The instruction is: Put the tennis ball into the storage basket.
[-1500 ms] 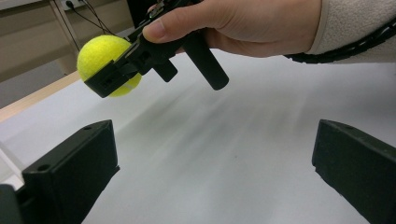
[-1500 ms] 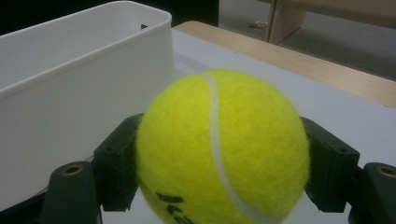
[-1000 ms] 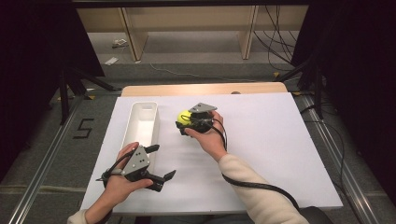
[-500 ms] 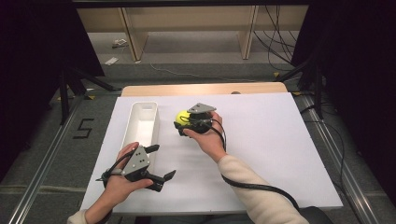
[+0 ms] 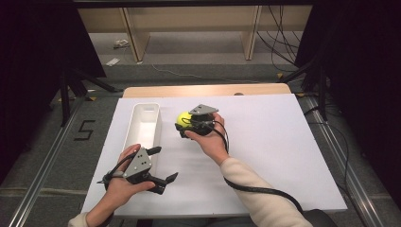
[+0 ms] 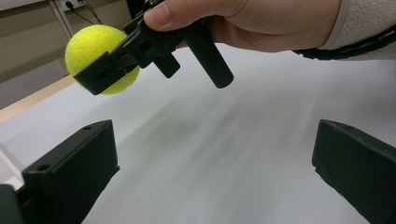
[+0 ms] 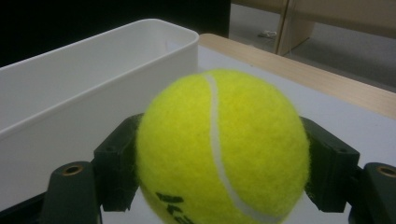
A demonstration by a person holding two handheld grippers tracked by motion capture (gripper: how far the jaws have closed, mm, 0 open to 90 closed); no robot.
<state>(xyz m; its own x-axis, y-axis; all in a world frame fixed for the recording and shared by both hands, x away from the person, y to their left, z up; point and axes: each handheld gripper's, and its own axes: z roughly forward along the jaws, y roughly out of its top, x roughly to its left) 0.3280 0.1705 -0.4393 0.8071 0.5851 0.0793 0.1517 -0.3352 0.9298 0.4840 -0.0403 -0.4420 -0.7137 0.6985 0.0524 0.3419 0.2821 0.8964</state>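
A long white bin [image 5: 144,124] is seen at the left of the white-covered bench [image 5: 283,156], standing lengthwise away from the person; its inside is seen bare in the high view, and in the right gripper view its white wall [image 7: 88,88] runs just beside the ball; nearer the person, just below the bin's near end, the left tongs [image 5: 161,165] are held low over the bench by the left hand [image 5: 120,182], pointing to the right, with the jaws set wide apart and nothing between them; to the right of the bin, the yellow tennis ball [image 5: 184,118] is clamped between the jaws of the right tongs [image 5: 182,124] and held clear of the bench, close beside the bin's right wall; the right hand [image 5: 208,139] is wrapped around the tongs' body, the forearm in a pale sleeve [image 5: 257,198] reaching in from the lower right.
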